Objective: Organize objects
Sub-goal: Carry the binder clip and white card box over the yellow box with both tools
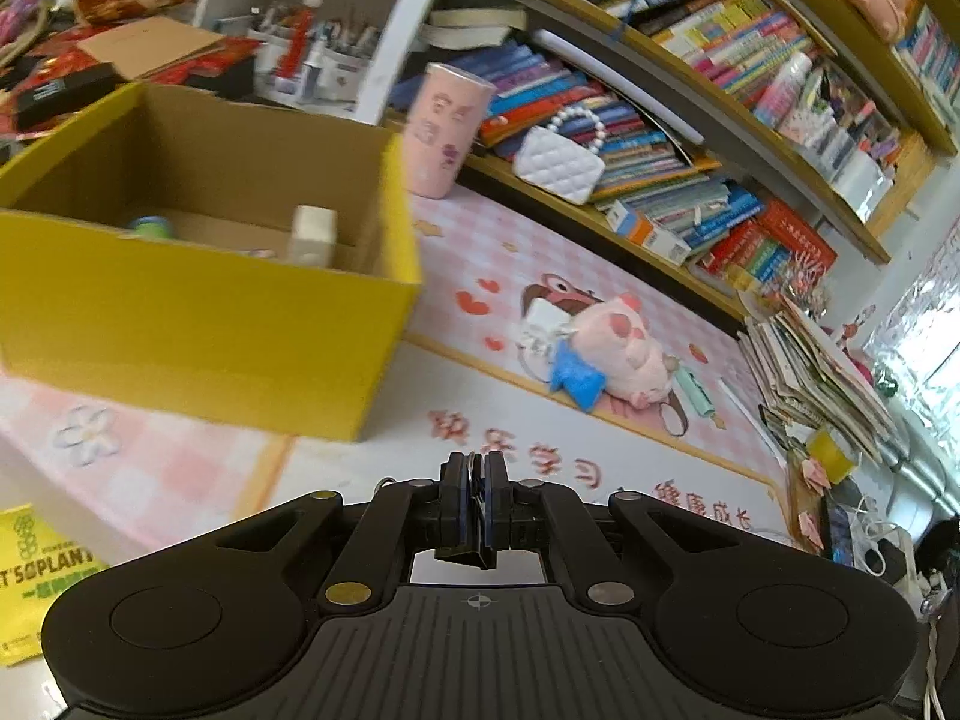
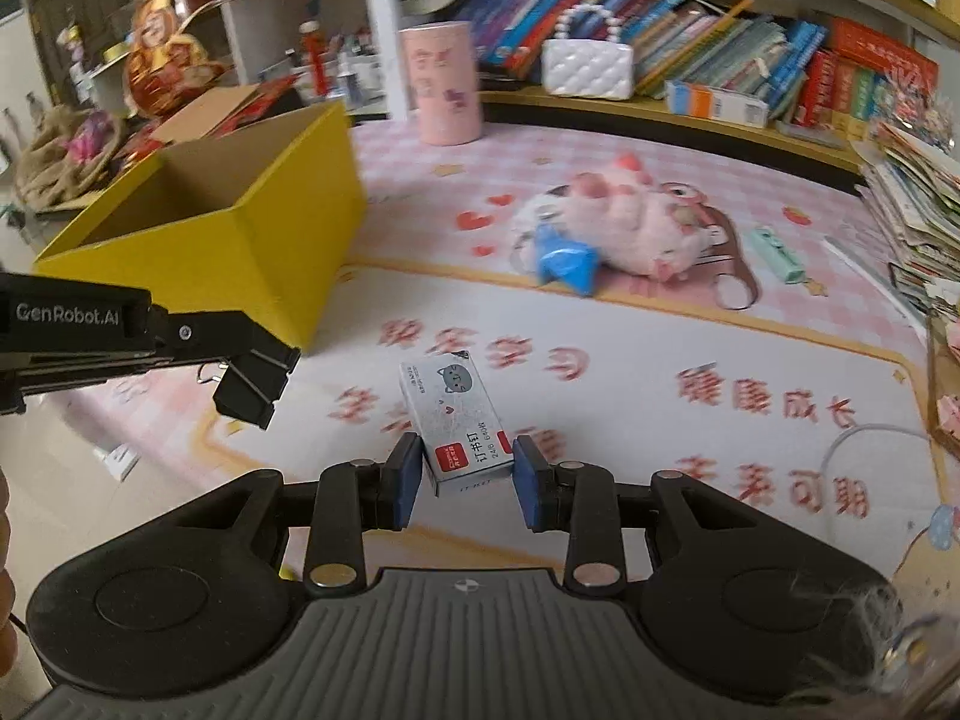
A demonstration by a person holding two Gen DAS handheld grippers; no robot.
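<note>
My left gripper (image 1: 479,468) is shut on a black binder clip (image 1: 465,555); in the right wrist view the clip (image 2: 249,390) hangs from its tips above the mat, near the yellow cardboard box (image 2: 240,228). The box (image 1: 210,312) is open and holds a white block (image 1: 312,234) and a green roll (image 1: 150,225). My right gripper (image 2: 461,474) is open, its blue pads on either side of a small white staple box (image 2: 453,414) lying on the mat. A pink pig plush (image 2: 624,222) with a blue piece lies farther back.
A pink cup (image 2: 441,81) stands at the back by the bookshelf (image 1: 690,228). A white quilted purse (image 2: 588,66) sits on the shelf. A mint-green object (image 2: 777,252) lies right of the plush. Paper stacks (image 2: 912,204) crowd the right edge.
</note>
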